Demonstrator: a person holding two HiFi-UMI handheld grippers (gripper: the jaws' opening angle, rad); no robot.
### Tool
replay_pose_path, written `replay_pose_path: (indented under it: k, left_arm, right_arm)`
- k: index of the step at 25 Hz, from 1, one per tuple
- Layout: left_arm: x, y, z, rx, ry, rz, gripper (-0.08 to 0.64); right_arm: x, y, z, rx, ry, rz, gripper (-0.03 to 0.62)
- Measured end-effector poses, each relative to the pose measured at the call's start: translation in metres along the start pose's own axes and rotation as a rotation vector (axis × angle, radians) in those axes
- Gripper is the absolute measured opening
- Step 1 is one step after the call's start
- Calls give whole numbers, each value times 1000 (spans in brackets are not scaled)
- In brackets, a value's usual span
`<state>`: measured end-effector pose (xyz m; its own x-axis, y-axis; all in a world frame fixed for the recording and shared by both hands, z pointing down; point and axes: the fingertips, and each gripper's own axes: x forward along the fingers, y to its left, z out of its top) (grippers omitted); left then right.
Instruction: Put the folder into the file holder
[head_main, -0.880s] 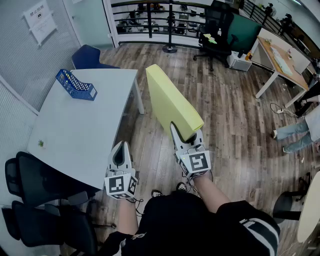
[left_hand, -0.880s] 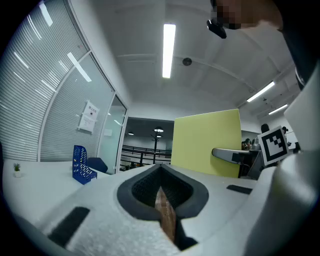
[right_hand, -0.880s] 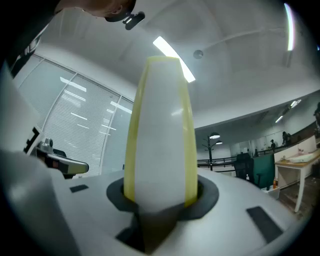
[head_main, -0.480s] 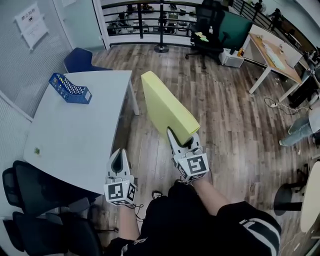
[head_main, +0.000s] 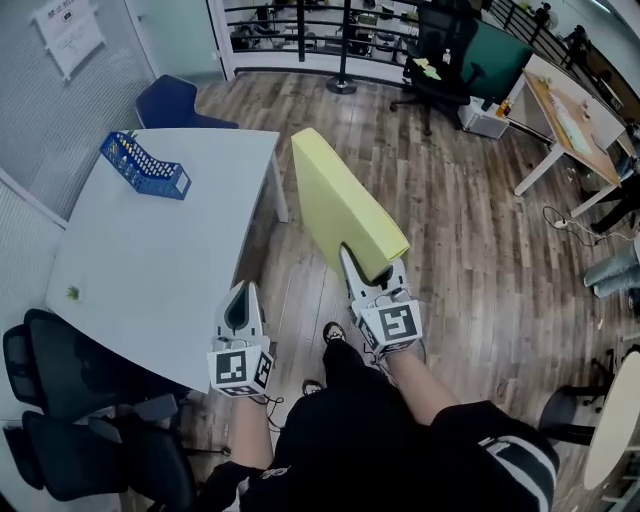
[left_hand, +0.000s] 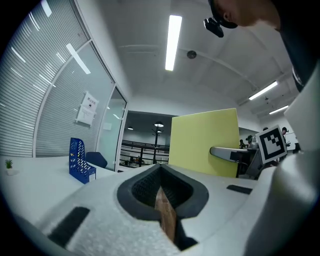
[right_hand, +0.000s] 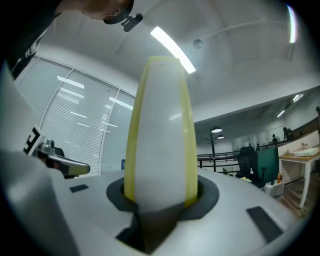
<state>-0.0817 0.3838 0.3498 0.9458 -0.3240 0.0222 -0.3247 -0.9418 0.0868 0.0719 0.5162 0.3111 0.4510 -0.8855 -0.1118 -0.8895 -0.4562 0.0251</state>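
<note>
folder: yellow, thick, shown at frame centre of the head view. one short end is clamped in the r. gripper; the rest is angled up toward the upper centre of the frame. in the r. gripper view the folder's pale edge is seen upright btwn the jaws, w/ the pads pressed on both yellow covers. the jaws are thus closed on it, held partly apart by its thickness. the folder is carried above the wooden floor, just right of the table corner and clear of it.

l. gripper: shown at lower centre-left of the head view, just beside the table's near-right edge. in the l. gripper view its jaws are brought together, w/ only a thin slit left btwn them and nothing held.

file holder: blue, perforated, stood on the table top at upper left of the head view. it is well apart from the folder and from both grippers, and is also seen at mid-left of the l. gripper view.

surroundings: a blue chair is seen beyond the table at upper left, black chairs at lower left, and a desk at upper right.
</note>
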Motion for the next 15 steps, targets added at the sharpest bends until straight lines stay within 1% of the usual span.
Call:
replay_pose_path:
  k: [5, 8, 12, 15]
  left_arm:
    - [63, 17, 16, 27, -18, 35, -3]
    - [94, 23, 20, 24, -24, 65, -3]
    - [123, 31, 19, 18, -18, 104, -3]
    - [136, 38, 18, 19, -15, 150, -3]
  right_arm:
    - [58, -32, -1, 4, -31, 42, 150]
    - [88, -51, -4, 14, -26, 71, 150]
    - [122, -67, -9, 27, -28, 120, 150]
    - [145, -73, -15, 46, -26, 170, 150]
